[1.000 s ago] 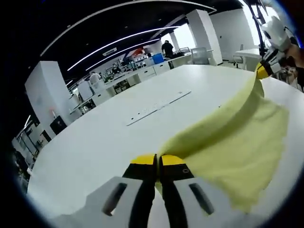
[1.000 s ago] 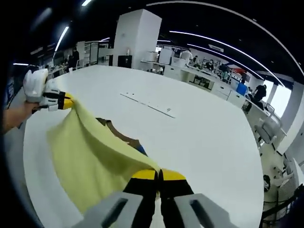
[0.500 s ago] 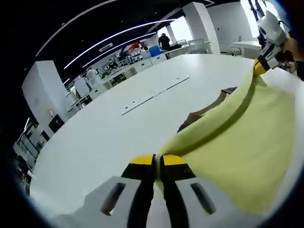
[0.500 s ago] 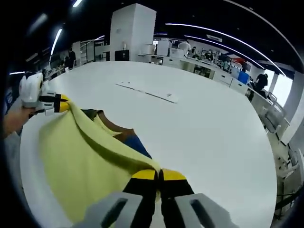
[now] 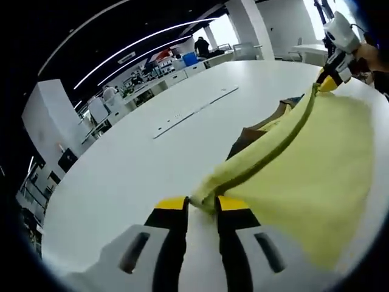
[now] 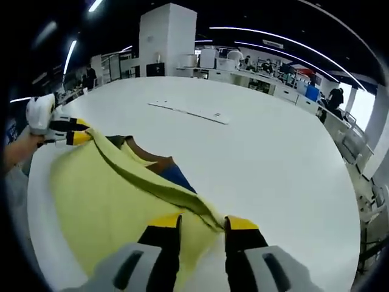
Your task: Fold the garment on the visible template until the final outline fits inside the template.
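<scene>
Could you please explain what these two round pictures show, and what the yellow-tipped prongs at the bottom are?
There is no robot here: a person holds a handheld gripper in each hand, and each gripper carries a fisheye camera looking forward along its two jaws. The prongs are those jaws. One picture is taken from the left gripper, the other from the right gripper, and each view also catches the other gripper at the far end of the cloth. On the big white table lies a yellow garment, its edge stretched between the grippers. Both sets of jaws stand apart, with the edge of the garment lying between them. Brown and blue fabric peeks out beneath it; I cannot tell what that is. An office is behind.
</scene>
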Motion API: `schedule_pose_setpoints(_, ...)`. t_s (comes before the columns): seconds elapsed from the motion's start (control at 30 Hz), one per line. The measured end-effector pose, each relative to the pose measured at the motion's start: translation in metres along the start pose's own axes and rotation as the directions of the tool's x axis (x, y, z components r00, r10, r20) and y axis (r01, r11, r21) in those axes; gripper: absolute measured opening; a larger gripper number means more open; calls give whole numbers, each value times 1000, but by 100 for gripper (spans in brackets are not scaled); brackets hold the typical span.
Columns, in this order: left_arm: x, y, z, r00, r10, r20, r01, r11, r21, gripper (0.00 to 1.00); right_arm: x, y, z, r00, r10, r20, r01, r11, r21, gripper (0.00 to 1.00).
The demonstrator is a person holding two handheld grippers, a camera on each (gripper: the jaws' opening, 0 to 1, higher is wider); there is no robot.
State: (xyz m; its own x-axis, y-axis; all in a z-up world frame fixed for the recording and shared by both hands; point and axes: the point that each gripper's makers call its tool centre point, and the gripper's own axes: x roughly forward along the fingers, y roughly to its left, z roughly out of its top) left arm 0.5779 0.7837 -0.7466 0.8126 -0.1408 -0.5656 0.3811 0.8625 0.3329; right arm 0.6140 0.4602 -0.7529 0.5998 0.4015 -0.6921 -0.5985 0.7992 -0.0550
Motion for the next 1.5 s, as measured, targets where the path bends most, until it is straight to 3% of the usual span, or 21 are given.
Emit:
schedule_pose_setpoints(0.13, 4, -2, -6, 1000, -11, -7, 11, 999, 45, 28, 1, -3, -2, 1000, -12, -3, 12, 1000, -8, 28)
schedule_pose_setpoints(0.23, 11, 1, -4, 1000, 7, 10, -8, 999, 33, 28, 7, -16, -4, 998, -67, -11, 67, 998, -2, 28)
schedule_pose_setpoints(0.33, 17, 8, -2, 998, 58, 21, -58, 998, 15, 27, 16, -20, -1, 997, -74, 23, 72, 994, 81, 28)
schedule_pose_setpoints(0.47, 18, 25, -2, 987, 160, 22, -157, 982, -106, 28, 17, -25, 7, 991, -114, 65, 105, 986, 125, 28)
schedule_pose_setpoints(0.57, 14, 33, 1, 982, 184, 31, -175, 965, -197, 27, 15, -28, 14, 986, -136, 97, 115, 973, 201, 27)
schedule_pose_setpoints(0.73, 6, 42, -4, 979, 203, -9, -200, 960, -194, 27, 8, -30, 13, 986, -140, 89, 119, 970, 213, 26)
schedule_pose_setpoints(0.87, -3, 36, -9, 988, 151, -14, -150, 959, -240, 33, 1, -25, 12, 990, -104, 99, 78, 967, 243, 30)
schedule_pose_setpoints(1.0, -13, 25, -8, 996, 81, 33, -65, 938, -341, 44, -7, -18, 13, 992, -66, 104, 37, 965, 260, 47)
schedule_pose_setpoints(1.27, -38, 8, -10, 997, -12, 81, 41, 934, -355, 62, -26, 6, 6, 994, 52, 95, -79, 950, 301, 67)
schedule_pose_setpoints(1.5, -60, -6, -18, 994, -70, 78, 91, 945, -315, 65, -47, 28, -8, 992, 113, 62, -125, 960, 249, 66)
